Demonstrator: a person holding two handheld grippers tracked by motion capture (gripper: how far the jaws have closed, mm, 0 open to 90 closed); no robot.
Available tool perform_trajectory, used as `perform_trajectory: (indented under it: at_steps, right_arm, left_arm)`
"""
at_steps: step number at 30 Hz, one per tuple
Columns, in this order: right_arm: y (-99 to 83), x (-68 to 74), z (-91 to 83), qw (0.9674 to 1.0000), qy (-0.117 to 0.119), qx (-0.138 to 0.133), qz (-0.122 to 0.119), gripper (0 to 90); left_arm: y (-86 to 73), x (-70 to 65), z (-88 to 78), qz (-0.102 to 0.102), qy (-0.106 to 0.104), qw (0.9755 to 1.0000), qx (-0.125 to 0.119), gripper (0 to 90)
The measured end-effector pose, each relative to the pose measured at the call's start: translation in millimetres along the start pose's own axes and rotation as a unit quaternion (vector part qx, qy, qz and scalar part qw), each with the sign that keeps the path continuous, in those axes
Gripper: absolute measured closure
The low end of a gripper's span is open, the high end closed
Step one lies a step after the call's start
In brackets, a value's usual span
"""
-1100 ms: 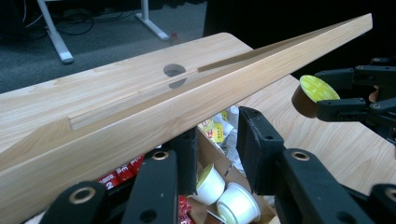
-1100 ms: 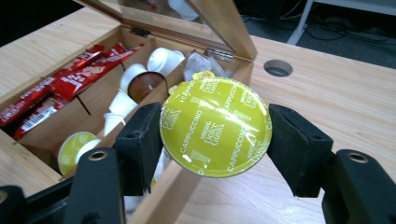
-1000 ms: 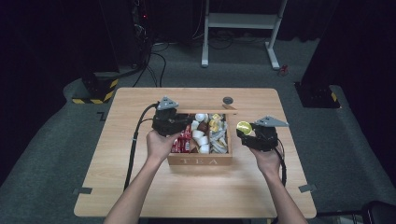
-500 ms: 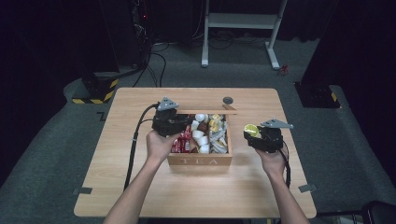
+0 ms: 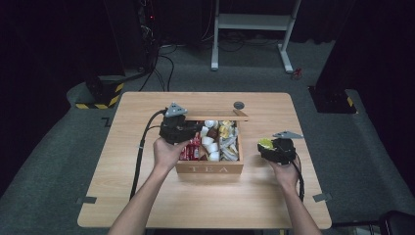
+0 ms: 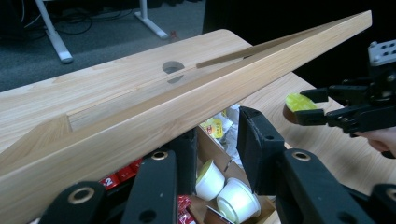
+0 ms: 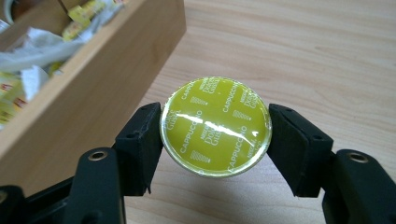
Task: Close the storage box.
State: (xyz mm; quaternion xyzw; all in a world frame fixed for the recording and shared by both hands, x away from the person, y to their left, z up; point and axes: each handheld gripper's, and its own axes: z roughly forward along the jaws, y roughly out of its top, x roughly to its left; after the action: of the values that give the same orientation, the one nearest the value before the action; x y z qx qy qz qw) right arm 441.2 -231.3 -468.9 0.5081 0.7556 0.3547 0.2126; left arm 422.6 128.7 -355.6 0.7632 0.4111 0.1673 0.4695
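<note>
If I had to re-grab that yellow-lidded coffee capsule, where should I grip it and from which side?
Grip the capsule across its round rim, as the right hand-held gripper does now: one pad on each opposite edge, foil lid up. Come from the table side away from the tea box, whose wall stands close beside it.

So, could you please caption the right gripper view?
Right gripper fingers clamp a yellow-green foil-topped cappuccino capsule beside the wooden tea box.

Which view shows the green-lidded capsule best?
The right gripper view: the capsule faces the camera, lid print legible, clamped between the right gripper's jaws beside the tea box. The left gripper view shows it small and side-on; the high view gives just a yellow-green speck.
</note>
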Motion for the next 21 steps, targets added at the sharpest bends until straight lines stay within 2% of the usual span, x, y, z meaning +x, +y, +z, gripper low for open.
perform_trajectory:
  at_steps: [4, 21]
  right_arm:
    - [-2.3, 0.3, 6.9, 0.9999, -0.005, 0.009, -0.005, 37.7]
    - [-5.3, 5.6, 23.2, 0.9996, -0.003, 0.026, 0.004, 37.6]
  left_arm:
    - [-0.9, -0.7, 0.0, 0.0, 0.0, 1.0, 0.001, 68.1]
    - [-4.8, -1.2, -0.4, 0.003, -0.003, 1.0, -0.001, 68.1]
